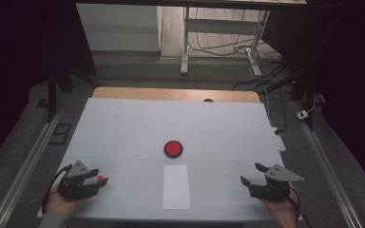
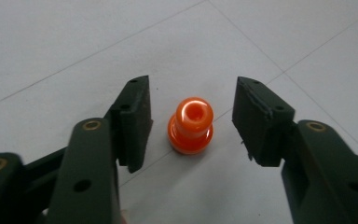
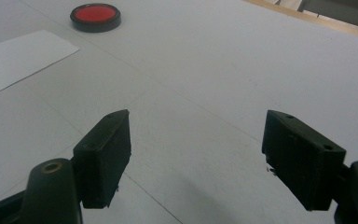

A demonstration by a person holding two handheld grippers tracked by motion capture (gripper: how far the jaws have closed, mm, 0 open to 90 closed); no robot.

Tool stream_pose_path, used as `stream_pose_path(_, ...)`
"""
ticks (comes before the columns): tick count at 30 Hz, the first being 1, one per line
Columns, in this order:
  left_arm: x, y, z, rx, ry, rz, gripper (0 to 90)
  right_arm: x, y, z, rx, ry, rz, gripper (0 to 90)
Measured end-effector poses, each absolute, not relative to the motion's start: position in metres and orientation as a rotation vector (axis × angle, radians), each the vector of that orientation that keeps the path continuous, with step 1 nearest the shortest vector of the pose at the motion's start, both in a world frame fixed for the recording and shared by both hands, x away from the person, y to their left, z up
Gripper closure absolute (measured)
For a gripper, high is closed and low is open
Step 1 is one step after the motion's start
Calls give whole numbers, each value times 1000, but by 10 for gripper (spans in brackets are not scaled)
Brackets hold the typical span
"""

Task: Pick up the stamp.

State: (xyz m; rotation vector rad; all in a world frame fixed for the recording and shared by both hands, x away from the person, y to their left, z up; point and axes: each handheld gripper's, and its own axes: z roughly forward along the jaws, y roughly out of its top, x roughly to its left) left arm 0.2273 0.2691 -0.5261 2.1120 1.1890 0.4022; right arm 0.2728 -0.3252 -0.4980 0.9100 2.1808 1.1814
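Observation:
A small orange spool-shaped piece stands upright on the white table, between the jaws of my left gripper. A gap shows on both sides, so the pads do not touch it. From above, the same orange piece peeks out at the tip of the left gripper at the front left. My right gripper stands open over bare table at the front right, with nothing between its fingers. A red disc with a black rim lies at mid-table.
A white sheet of paper lies at the front centre, just below the red disc. The table's wooden far edge runs along the back. Metal rails flank the table on both sides.

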Motion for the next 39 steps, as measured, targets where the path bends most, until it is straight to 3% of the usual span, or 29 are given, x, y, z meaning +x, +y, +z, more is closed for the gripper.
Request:
stream_pose_path(12, 228, 269, -527, 2132, 1183, 387, 704, 273, -326, -498, 915, 2176, 1177, 239)
stream_pose_path(39, 227, 272, -513, 2035, 1132, 401, 721, 273, -326, -500, 918, 2181, 1169, 240)
